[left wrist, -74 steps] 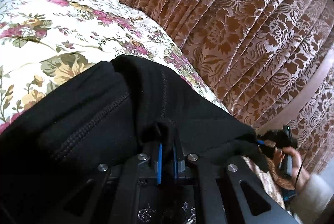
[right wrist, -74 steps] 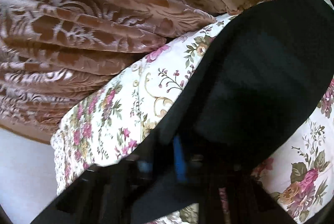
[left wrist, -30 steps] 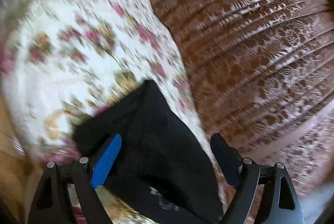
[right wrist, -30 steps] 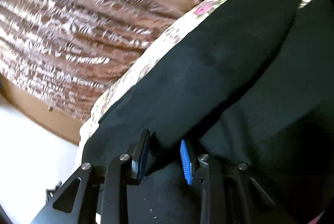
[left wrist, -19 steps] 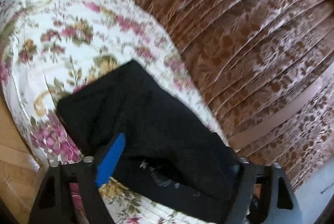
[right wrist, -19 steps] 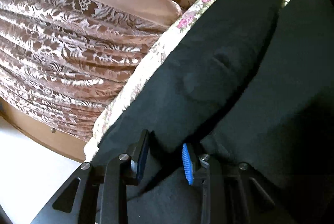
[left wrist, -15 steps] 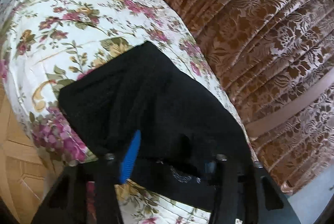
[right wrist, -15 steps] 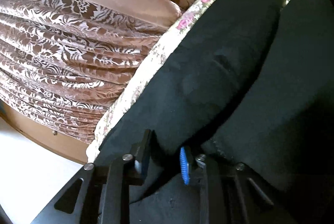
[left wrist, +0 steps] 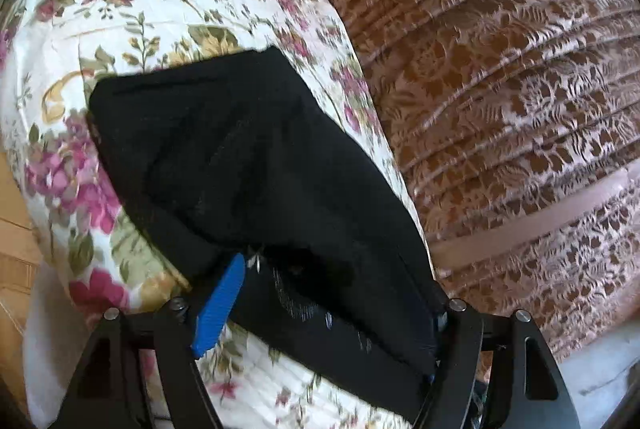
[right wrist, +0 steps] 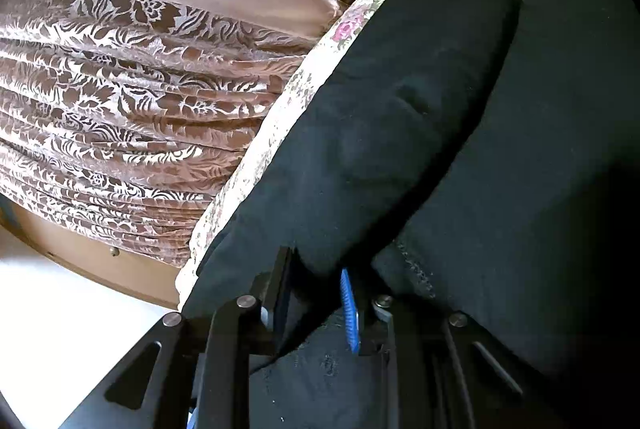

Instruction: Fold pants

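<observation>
The black pants (left wrist: pixel 240 157) lie folded on a floral bedspread (left wrist: pixel 140 9), near its edge. My left gripper (left wrist: pixel 328 309) straddles the near end of the fold and its jaws are opening. Its blue left pad (left wrist: pixel 220 301) is beside the cloth, and the cloth covers the right finger. In the right wrist view the pants (right wrist: pixel 400 129) fill most of the frame as two long dark folds. My right gripper (right wrist: pixel 316 293) has a thick fold of them pinched between its pads, and its jaws are easing open slightly.
A brown patterned drape (left wrist: pixel 500 89) hangs along the bed's side, and the same drape (right wrist: pixel 140 89) shows in the right wrist view above a wooden base (right wrist: pixel 100 257) and pale floor (right wrist: pixel 60 329). Wooden flooring (left wrist: pixel 12 249) shows at the far left.
The left gripper let go of the pants, narrowed around the folded end, then widened again while shifting sideways. The right gripper stays on its fold and has rolled a little.
</observation>
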`<state>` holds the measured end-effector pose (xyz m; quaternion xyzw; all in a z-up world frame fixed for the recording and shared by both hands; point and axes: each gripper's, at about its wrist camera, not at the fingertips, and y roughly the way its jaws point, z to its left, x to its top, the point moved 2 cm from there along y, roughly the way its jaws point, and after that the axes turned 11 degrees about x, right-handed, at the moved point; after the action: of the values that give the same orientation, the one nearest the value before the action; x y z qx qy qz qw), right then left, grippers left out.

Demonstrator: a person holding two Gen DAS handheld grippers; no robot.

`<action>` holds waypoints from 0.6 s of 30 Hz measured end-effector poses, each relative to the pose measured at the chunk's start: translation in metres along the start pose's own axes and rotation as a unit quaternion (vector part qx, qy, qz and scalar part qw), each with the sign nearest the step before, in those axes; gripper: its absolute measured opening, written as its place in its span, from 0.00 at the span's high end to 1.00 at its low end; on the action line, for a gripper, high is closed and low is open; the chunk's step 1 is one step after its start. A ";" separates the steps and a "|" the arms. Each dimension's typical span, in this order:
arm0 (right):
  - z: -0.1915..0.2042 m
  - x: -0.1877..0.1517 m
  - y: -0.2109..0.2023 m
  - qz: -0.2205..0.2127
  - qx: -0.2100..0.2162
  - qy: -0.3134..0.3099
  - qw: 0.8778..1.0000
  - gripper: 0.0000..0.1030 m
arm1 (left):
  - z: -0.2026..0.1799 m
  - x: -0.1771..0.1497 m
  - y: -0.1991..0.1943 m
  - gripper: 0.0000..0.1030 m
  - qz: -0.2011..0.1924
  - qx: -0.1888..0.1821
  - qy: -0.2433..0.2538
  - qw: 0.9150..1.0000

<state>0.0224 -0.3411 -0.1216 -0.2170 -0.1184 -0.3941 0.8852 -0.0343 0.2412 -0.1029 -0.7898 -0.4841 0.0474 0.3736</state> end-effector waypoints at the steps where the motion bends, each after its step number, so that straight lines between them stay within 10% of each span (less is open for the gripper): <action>1: 0.000 0.001 0.001 0.001 -0.002 -0.002 1.000 0.78 | 0.000 0.002 0.003 0.27 -0.002 0.002 -0.004 1.000; 5: -0.001 0.010 0.003 -0.012 -0.011 0.001 1.000 0.78 | 0.000 0.020 0.015 0.37 -0.022 -0.002 -0.043 0.999; 7: -0.001 0.016 0.006 -0.017 -0.030 -0.004 0.999 0.81 | 0.004 0.029 0.024 0.93 -0.024 0.038 -0.047 0.998; 18: 0.082 0.009 -0.045 -0.031 0.016 -0.175 0.984 0.93 | 0.001 0.062 -0.018 0.94 -0.025 -0.023 -0.024 0.999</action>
<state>-0.0081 -0.3346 -0.0328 -0.2647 -0.2841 -0.3760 0.8414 -0.0150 0.2961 -0.0736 -0.7847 -0.5132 0.0460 0.3446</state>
